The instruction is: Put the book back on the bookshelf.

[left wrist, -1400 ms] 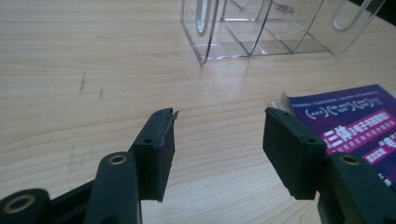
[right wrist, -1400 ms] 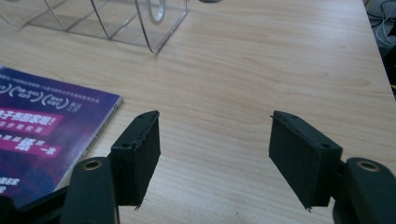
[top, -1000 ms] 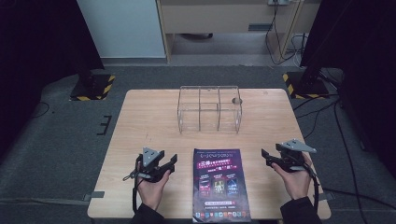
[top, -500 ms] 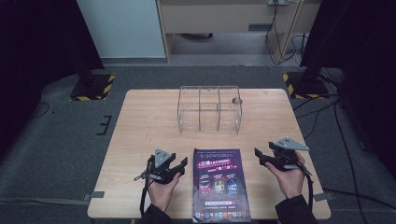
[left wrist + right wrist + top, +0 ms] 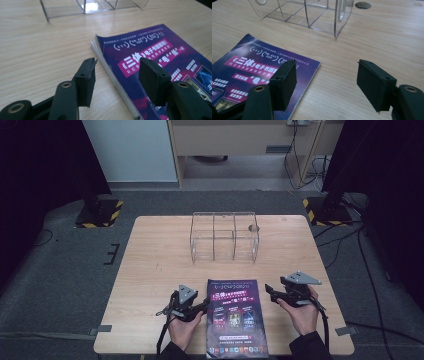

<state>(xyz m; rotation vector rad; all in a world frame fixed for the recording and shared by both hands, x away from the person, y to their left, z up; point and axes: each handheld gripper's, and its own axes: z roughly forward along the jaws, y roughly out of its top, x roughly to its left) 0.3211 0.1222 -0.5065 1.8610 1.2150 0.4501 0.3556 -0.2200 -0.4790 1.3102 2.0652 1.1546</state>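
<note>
Purple-covered, the magazine (image 5: 235, 317) lies flat at the near middle of the wooden counter (image 5: 150, 265), with the clear acrylic organizer (image 5: 224, 236) of 3 compartments standing well beyond it. The left tongs (image 5: 204, 306) are low at the magazine's left edge, about half open and gripping nothing, 1 jaw over the bare wood and the other over the cover. The right tongs (image 5: 269, 292), just beside its right edge, stand wide, have just been opening, and hold nothing.

Purple magazine (image 5: 233, 316) with pink banners, clear acrylic organiser (image 5: 224, 237), pale wood-grain table (image 5: 150, 265), black tongs (image 5: 117, 75)
</note>
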